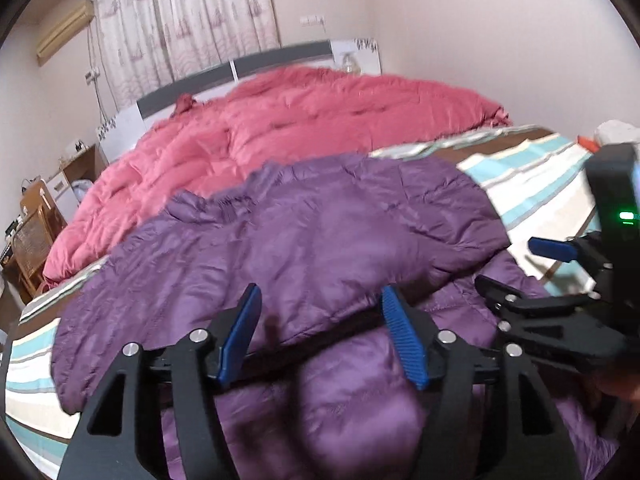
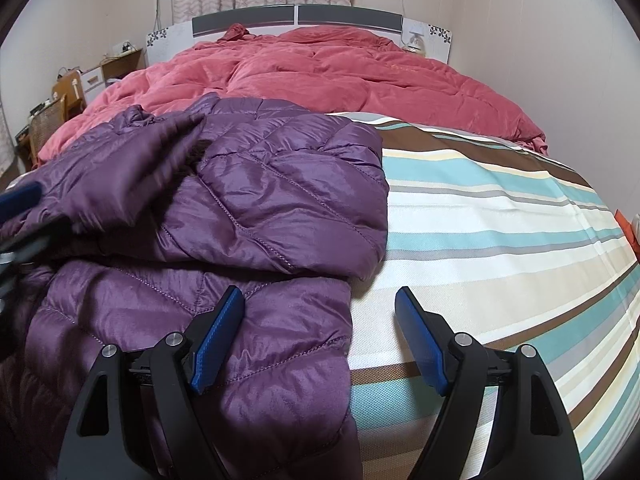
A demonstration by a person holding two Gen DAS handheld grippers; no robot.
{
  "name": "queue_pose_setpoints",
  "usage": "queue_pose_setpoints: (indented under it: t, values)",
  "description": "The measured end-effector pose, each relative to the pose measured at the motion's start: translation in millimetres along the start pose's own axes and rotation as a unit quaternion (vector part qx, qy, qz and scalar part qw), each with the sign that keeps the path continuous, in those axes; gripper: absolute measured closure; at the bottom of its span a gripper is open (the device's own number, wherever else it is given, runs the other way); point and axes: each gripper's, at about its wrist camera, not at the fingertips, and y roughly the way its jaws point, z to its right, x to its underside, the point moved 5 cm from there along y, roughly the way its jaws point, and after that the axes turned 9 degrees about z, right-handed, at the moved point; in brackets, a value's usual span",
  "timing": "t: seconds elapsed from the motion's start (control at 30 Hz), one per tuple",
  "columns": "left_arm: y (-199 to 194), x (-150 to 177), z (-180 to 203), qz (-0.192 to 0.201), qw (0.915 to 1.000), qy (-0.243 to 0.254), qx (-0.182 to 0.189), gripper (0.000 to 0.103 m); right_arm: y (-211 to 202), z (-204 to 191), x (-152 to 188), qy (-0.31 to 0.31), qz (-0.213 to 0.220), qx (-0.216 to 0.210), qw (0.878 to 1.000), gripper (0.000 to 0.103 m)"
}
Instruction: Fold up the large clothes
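**Purple puffer jacket folded over on the striped bed**

Purple quilted jacket [image 2: 248, 200] lies on the striped bedsheet [image 2: 500, 216], on the near half of the bed, with its upper part doubled over the lower part so that a fold edge runs across it. Its collar end points toward the pink duvet [image 2: 340, 76], which is heaped across the far half of the bed up to the grey and white headboard [image 2: 296, 14].

My left gripper [image 1: 320, 308] hangs over the middle of the jacket with its blue pads spread apart. Nothing is pinched between them; the fabric lies loose below. My right gripper [image 2: 320, 312] is released too, jaws wide: one pad sits above the jacket's near right corner and the other above bare sheet, so the jacket's edge runs between them. From the left view, the right gripper [image 1: 516, 268] shows at the jacket's right side.

As for containers, only a wooden bedside cabinet [image 2: 120, 64] stands left of the bed, small clutter on top too tiny to name. Patterned curtains [image 1: 180, 16] hang behind the headboard.
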Motion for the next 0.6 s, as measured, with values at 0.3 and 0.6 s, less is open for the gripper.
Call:
queue_pose_setpoints:
  t: [0.3,0.6]
  values:
    - [-19,29,-120,-0.01,0.9868,-0.135,-0.089,0.039,-12,-5,-11,-0.002,0.024,-0.019,1.0,0.026]
    - [1,74,-213,-0.064,0.9545,-0.226,-0.183,0.044,-26,-64,-68,-0.006,0.064,-0.112,0.992,0.029]
